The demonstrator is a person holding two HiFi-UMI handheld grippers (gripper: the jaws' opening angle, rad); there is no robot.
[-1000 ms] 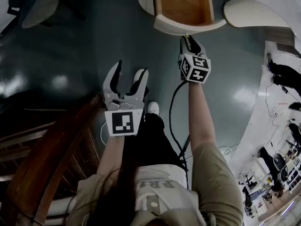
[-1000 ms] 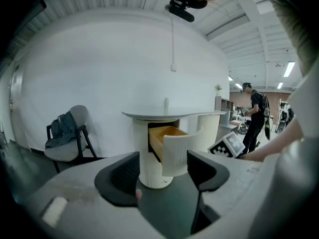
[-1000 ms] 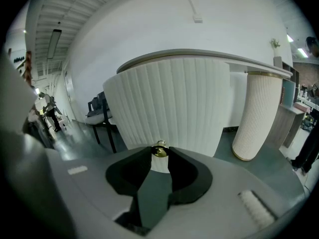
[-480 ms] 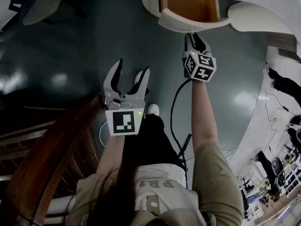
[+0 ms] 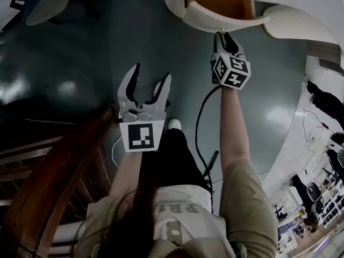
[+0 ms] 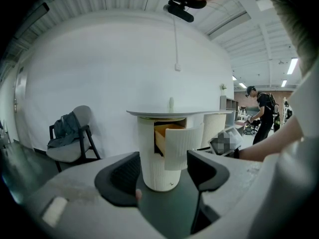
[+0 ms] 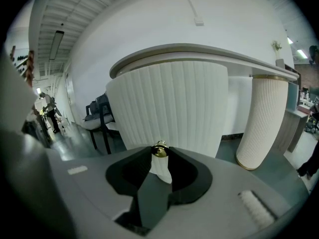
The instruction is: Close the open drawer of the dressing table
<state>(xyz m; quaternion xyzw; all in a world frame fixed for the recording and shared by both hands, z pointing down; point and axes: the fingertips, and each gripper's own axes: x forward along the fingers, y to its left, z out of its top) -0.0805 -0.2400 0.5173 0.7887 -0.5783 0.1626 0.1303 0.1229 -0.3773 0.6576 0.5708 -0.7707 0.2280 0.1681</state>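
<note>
Right gripper view: right gripper (image 7: 160,158) pinches the ribbed drawer's (image 7: 169,103) small brass knob (image 7: 159,150), the natural hold; the rigid drawer should slide shut easily. Left gripper (image 5: 145,87) spread, empty, well back.

You're in a big work hall, prob a lab or office: shiny dark floor (image 5: 70,52), tall plain white wall (image 6: 99,73), long strip lights (image 6: 292,65) up top, a person (image 6: 262,111) busy at the back, one chair (image 6: 75,141) w/ a jacket on it
</note>
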